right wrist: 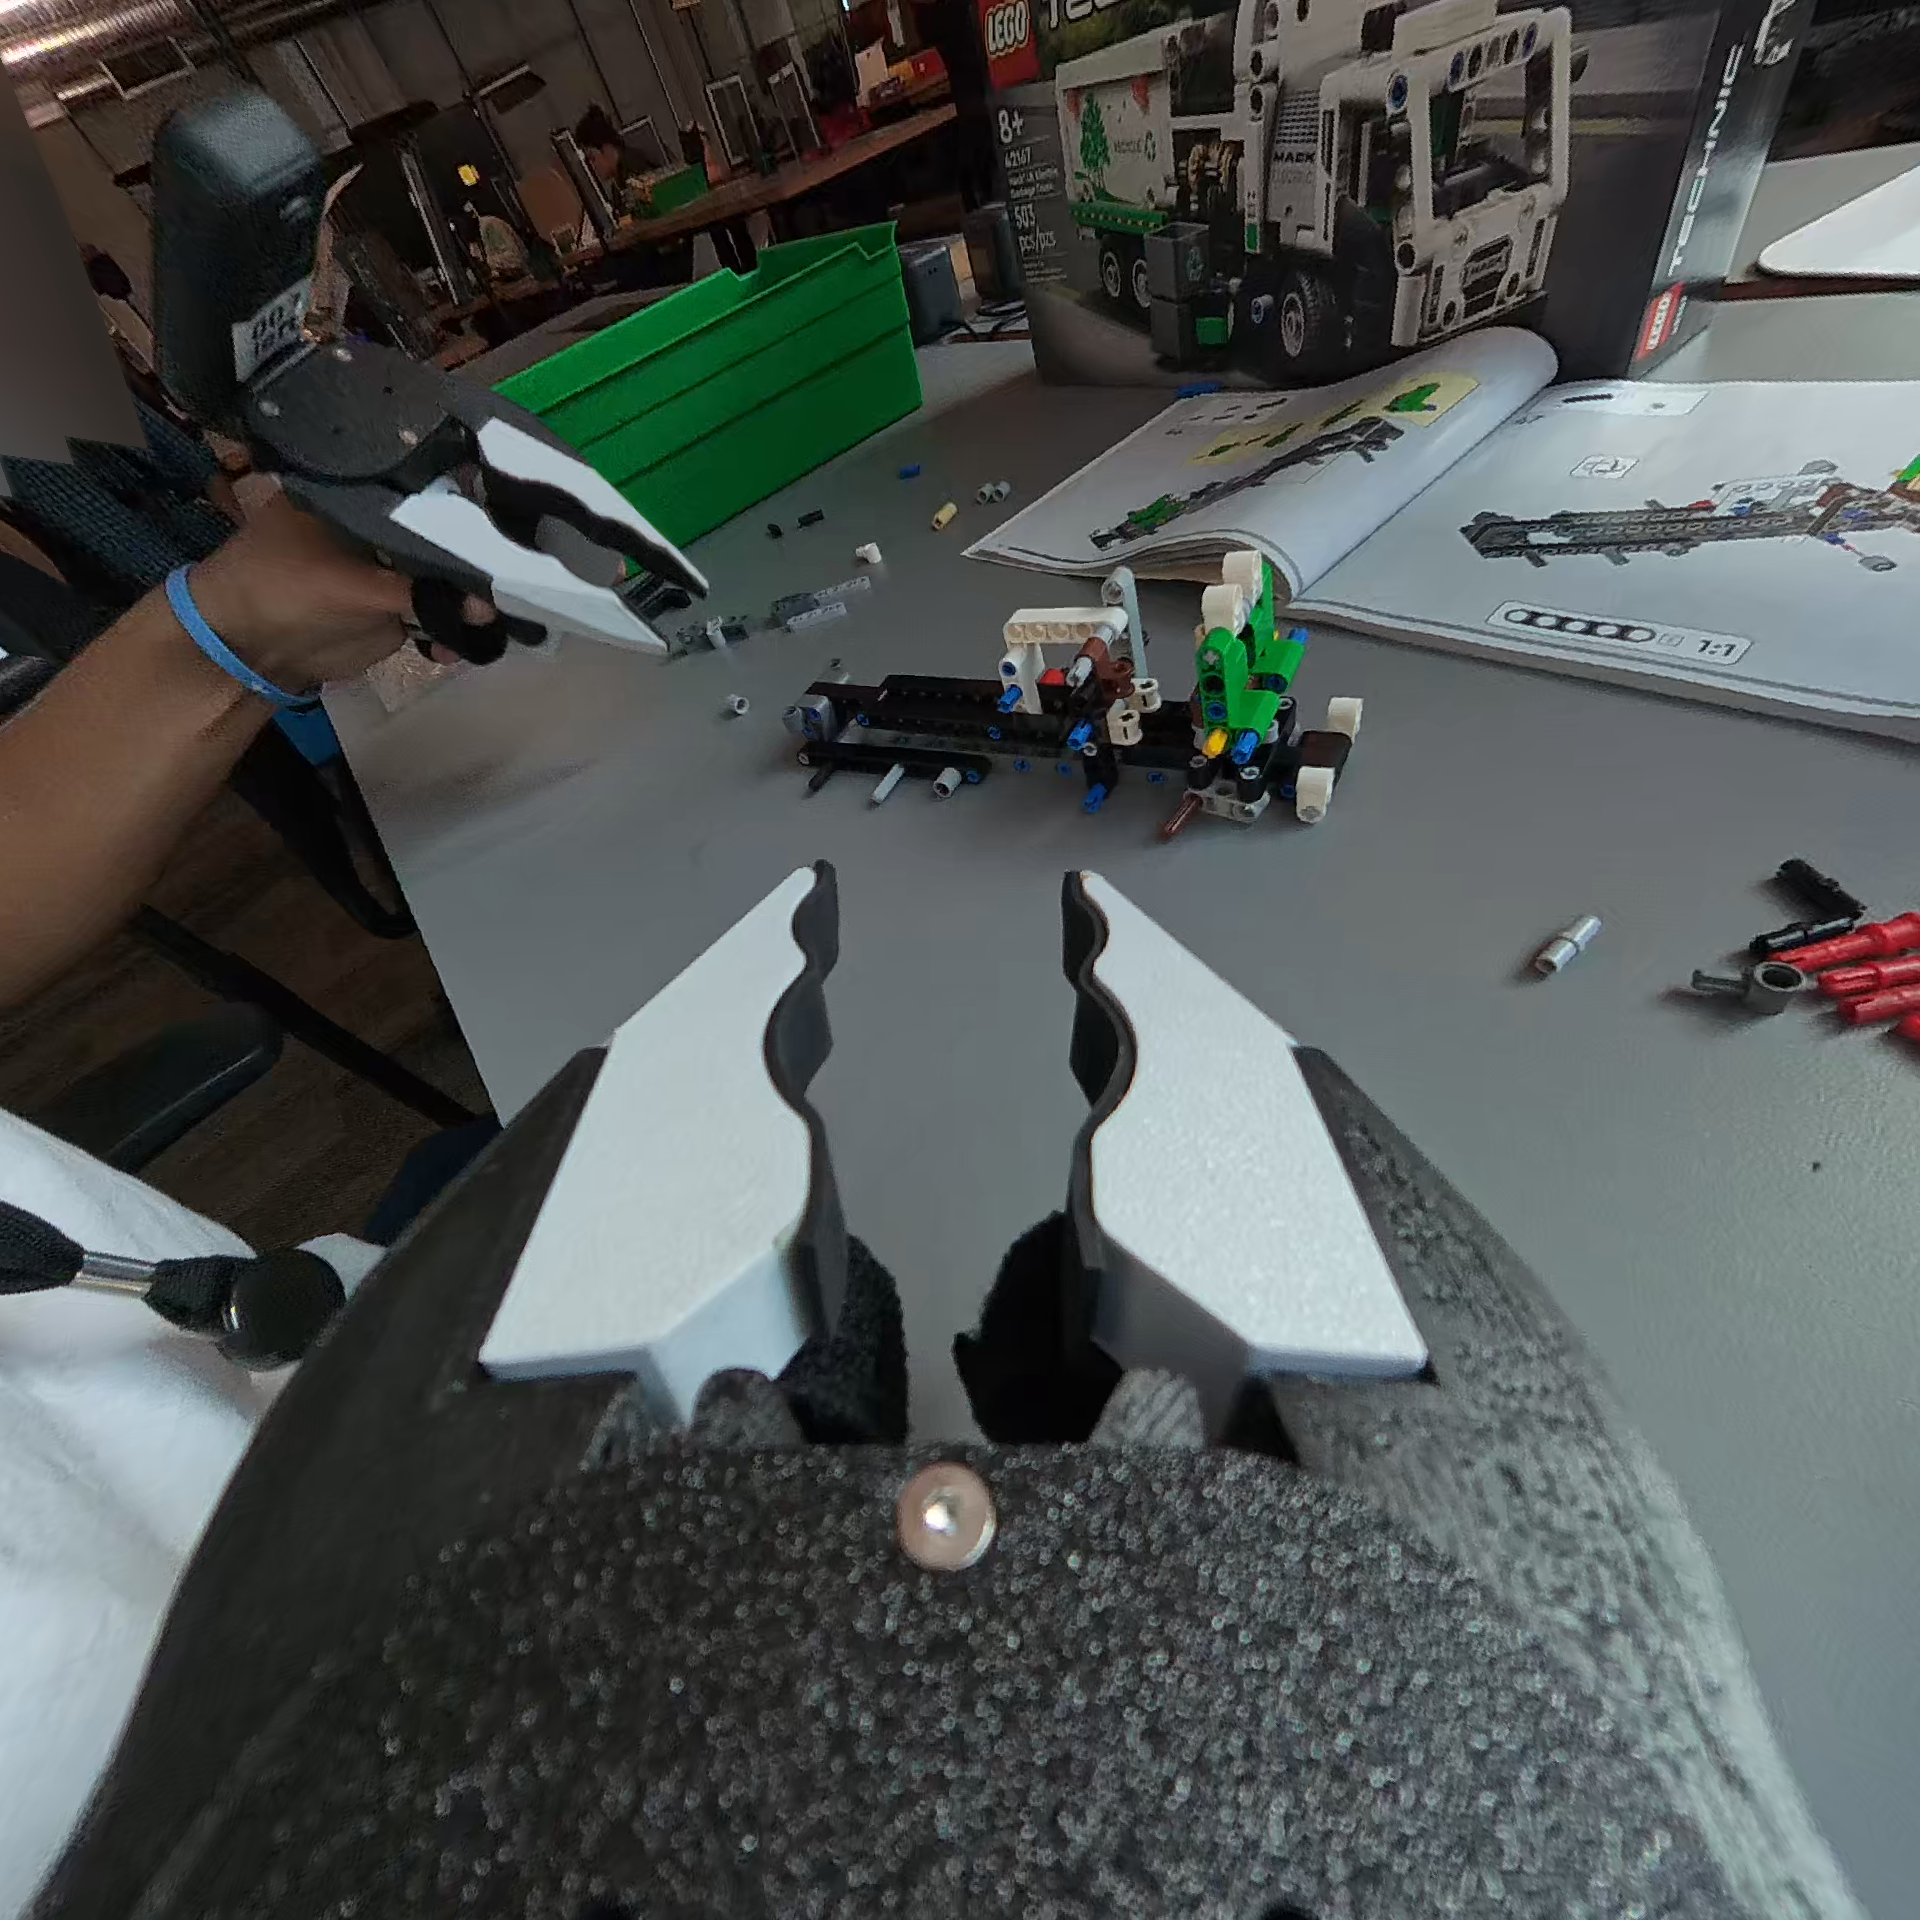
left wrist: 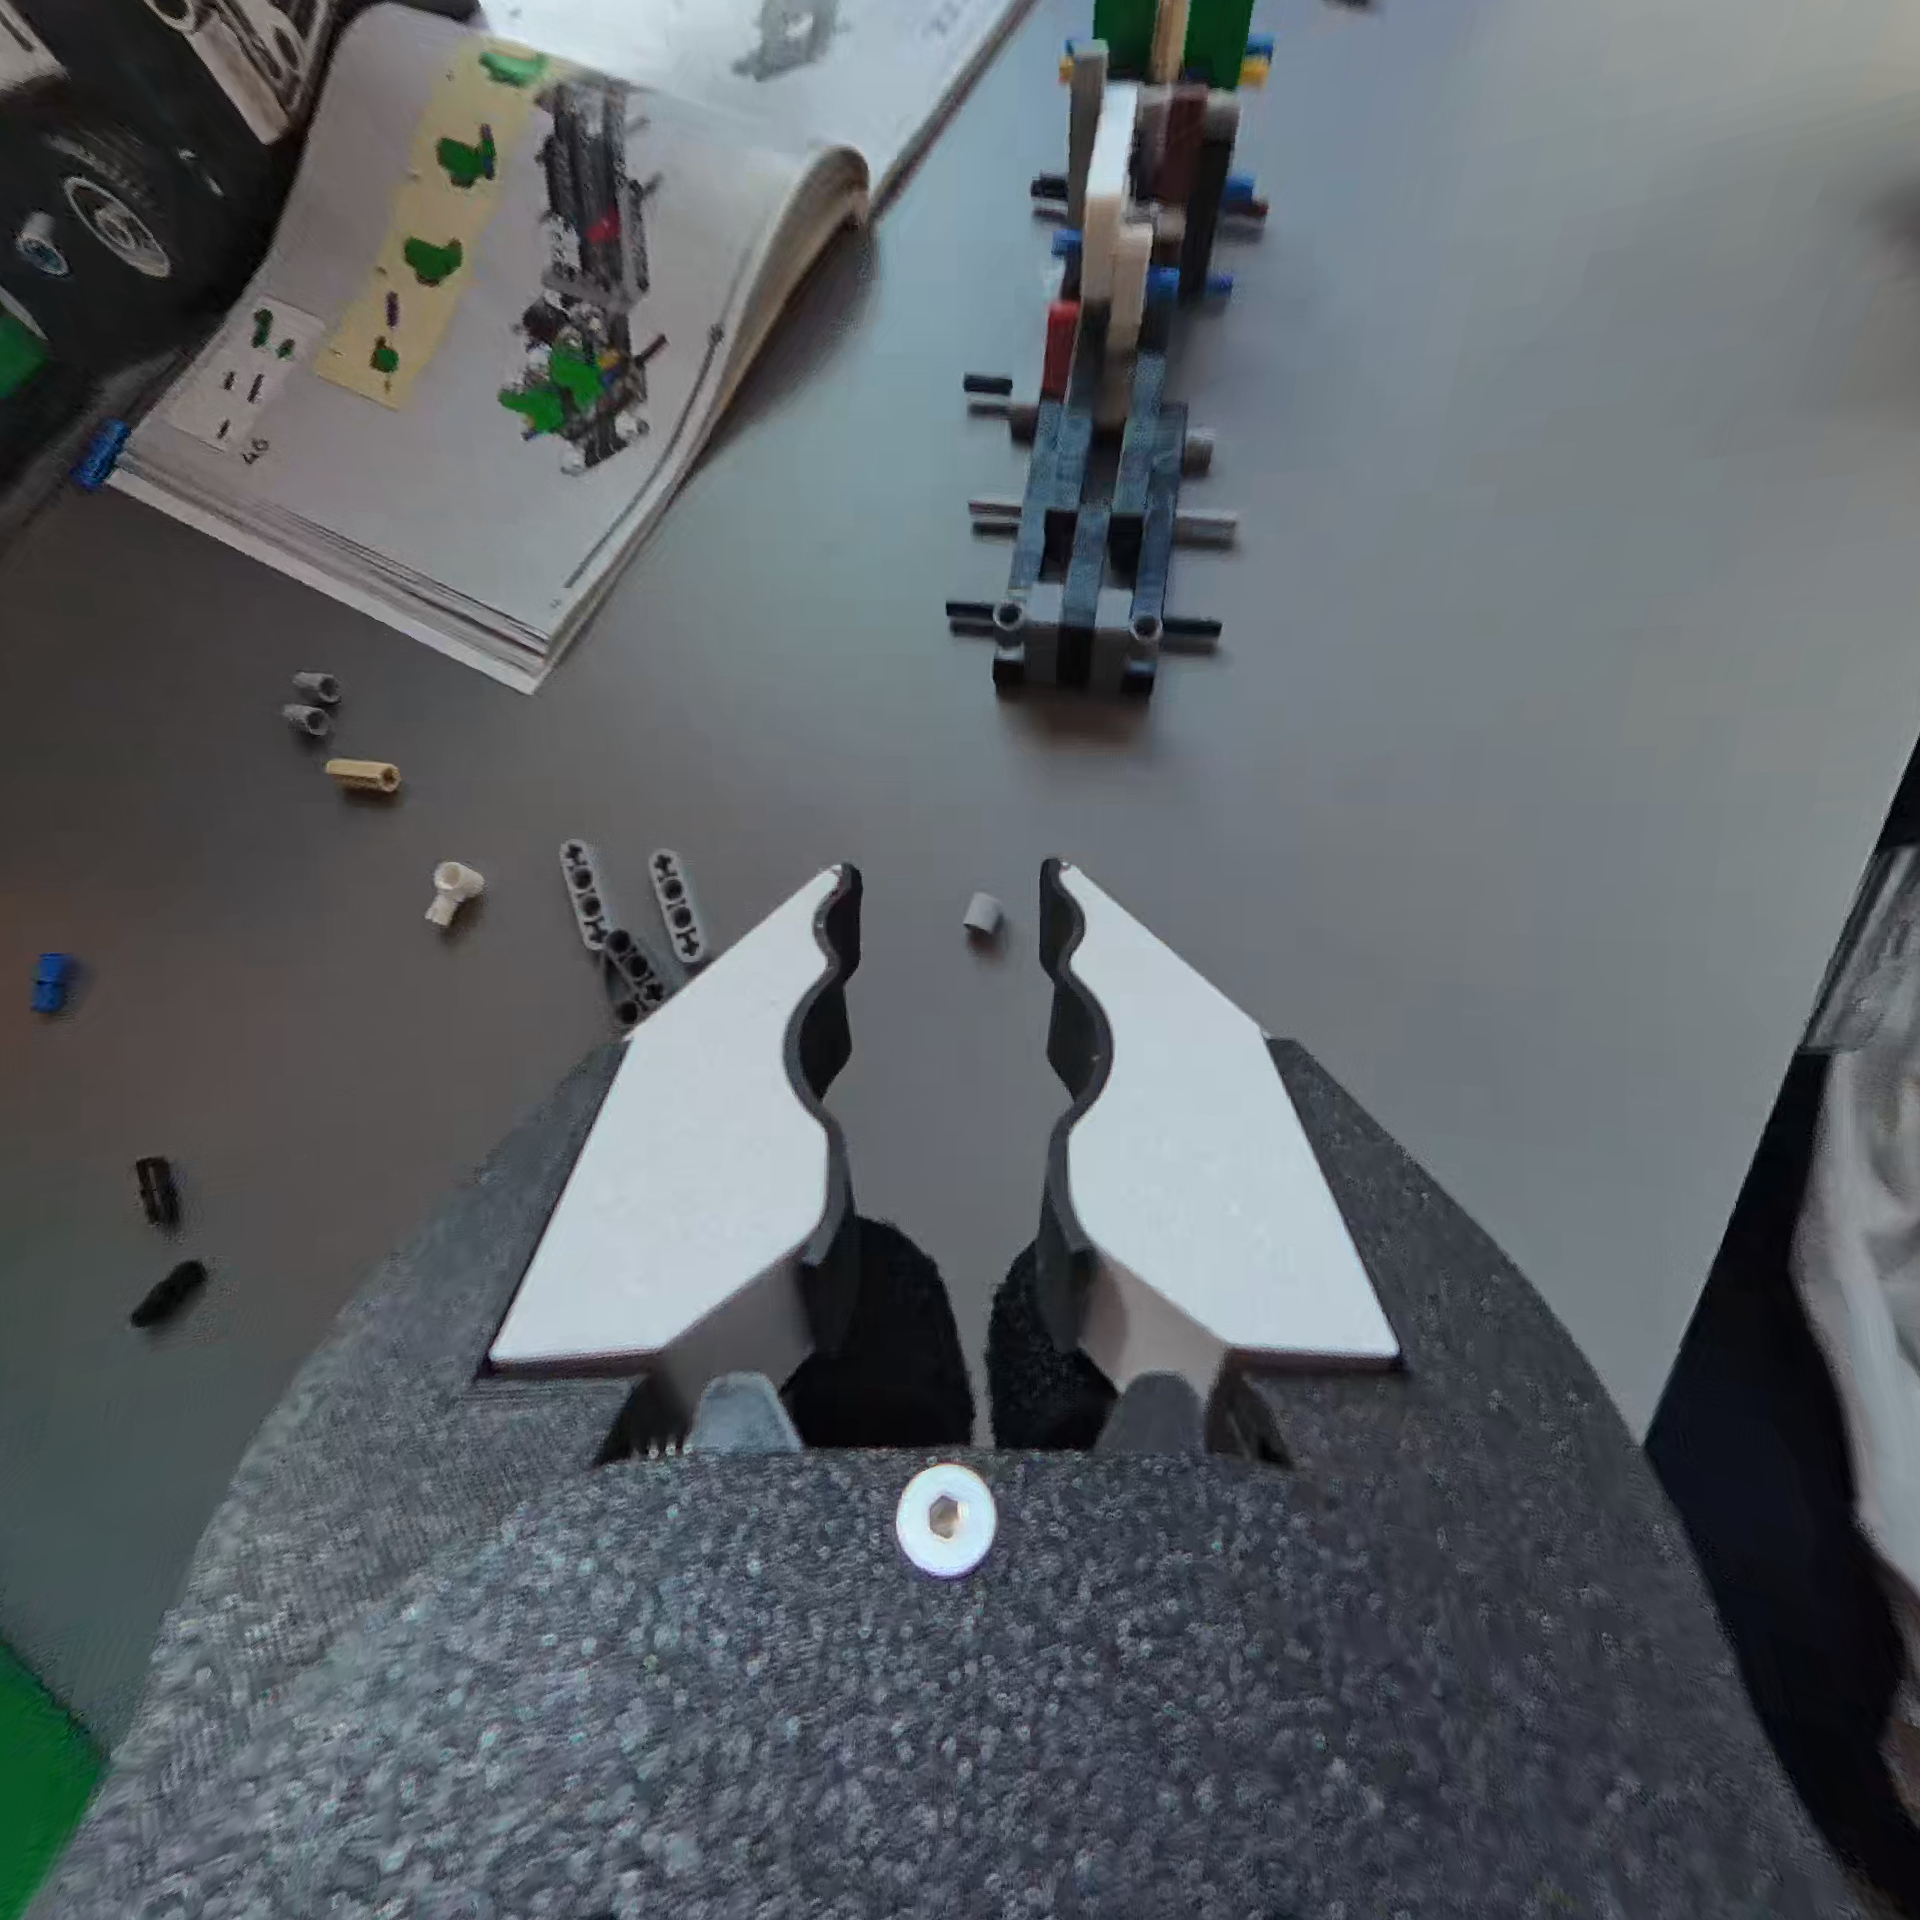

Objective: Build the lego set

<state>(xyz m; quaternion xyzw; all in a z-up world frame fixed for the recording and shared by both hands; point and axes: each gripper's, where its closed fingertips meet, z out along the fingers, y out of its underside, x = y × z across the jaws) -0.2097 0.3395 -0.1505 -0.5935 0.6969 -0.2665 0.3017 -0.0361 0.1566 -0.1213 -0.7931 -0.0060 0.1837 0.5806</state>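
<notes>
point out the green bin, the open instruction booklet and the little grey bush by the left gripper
green bin (right wrist: 748,384): right wrist view, on its front wall
instruction booklet (left wrist: 468,343): left wrist view, on its open page
grey bush (left wrist: 982,914): left wrist view, on its side

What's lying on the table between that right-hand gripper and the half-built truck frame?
Nothing: in the right wrist view, only bare grey table separates the right gripper from the truck frame.

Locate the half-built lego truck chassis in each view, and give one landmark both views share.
Left wrist view: chassis upper centre-right, seen end-on, running away from the open left gripper.
Right wrist view: chassis centre, seen side-on, beyond the open right gripper.
Shared landmark: the open manual beside it.
</notes>
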